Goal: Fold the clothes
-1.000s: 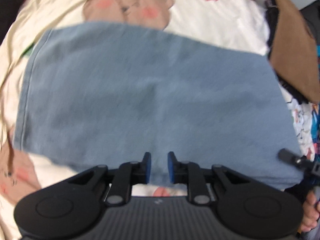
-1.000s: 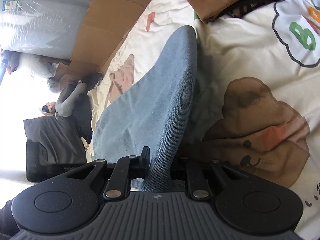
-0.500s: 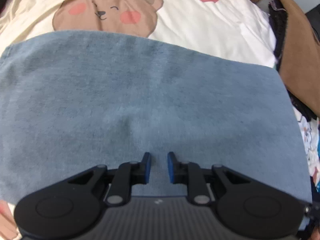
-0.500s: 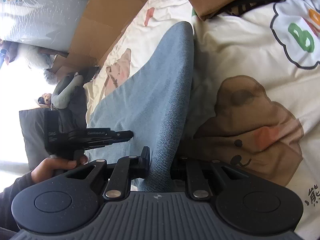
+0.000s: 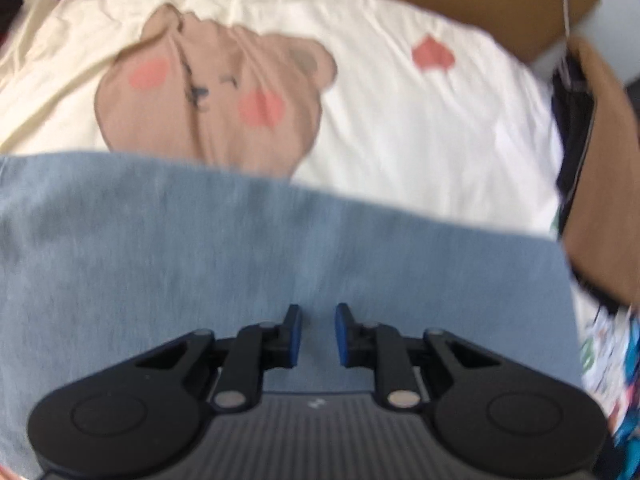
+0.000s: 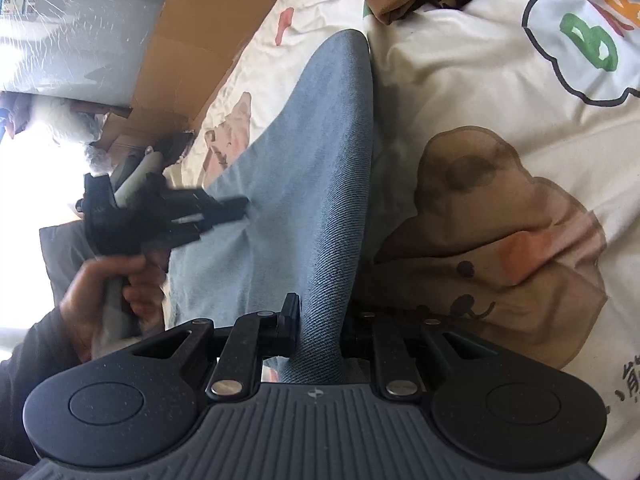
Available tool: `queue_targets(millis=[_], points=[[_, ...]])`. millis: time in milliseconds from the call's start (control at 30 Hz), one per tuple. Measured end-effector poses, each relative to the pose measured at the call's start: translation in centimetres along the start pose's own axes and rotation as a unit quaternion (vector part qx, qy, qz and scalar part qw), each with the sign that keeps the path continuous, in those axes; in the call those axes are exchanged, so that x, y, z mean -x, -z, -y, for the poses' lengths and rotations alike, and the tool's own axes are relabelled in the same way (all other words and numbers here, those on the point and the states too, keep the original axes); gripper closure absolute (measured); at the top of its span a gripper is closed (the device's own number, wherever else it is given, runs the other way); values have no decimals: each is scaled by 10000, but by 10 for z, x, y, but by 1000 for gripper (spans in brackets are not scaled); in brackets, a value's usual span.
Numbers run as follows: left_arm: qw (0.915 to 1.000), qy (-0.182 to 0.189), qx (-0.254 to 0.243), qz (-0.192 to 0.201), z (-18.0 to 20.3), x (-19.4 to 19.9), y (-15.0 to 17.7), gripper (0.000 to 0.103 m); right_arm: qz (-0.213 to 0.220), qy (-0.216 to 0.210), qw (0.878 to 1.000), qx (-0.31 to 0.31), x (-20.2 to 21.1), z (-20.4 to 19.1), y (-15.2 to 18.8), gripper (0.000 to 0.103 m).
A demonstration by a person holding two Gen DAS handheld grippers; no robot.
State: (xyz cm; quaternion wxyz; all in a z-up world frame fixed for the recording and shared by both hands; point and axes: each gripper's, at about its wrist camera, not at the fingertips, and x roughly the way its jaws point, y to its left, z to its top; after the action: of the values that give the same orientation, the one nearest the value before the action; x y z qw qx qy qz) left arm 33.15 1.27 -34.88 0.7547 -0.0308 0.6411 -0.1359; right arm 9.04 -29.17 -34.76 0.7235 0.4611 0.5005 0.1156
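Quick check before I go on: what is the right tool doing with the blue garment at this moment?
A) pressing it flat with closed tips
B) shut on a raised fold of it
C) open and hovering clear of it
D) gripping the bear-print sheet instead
B: in the right wrist view the right tool has a raised ridge of the blue garment pinched between its fingers, above the bear-print sheet.

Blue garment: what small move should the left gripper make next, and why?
Probably ease the left gripper forward and close on the blue garment. Its jaws stand open over the cloth with nothing between them, while the right gripper is clamped on a raised fold of the same garment above the bear-print sheet.
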Motion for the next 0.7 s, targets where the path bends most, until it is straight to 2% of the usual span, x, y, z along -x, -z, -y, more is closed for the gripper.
queue_targets(millis=[267,367,500,600,700], points=[[9998,-73,99,153,-1,-20,-24,85,-75,83,9999,81,2,-3,1,87],[9994,-21,162,294,1,-18,-9,84,-102,136,9998,103,2,-2,2,87],[9992,153,337,145,-4,-9,23,85,-122,175,9997,89,1,-1,2,87],[9994,9,166,317,-4,-2,45,92,-125,195,9997,55,0,0,2,87],[9989,-36,425,210,-13,-3,53,100,-128,205,9997,91,-1,-2,3,87]])
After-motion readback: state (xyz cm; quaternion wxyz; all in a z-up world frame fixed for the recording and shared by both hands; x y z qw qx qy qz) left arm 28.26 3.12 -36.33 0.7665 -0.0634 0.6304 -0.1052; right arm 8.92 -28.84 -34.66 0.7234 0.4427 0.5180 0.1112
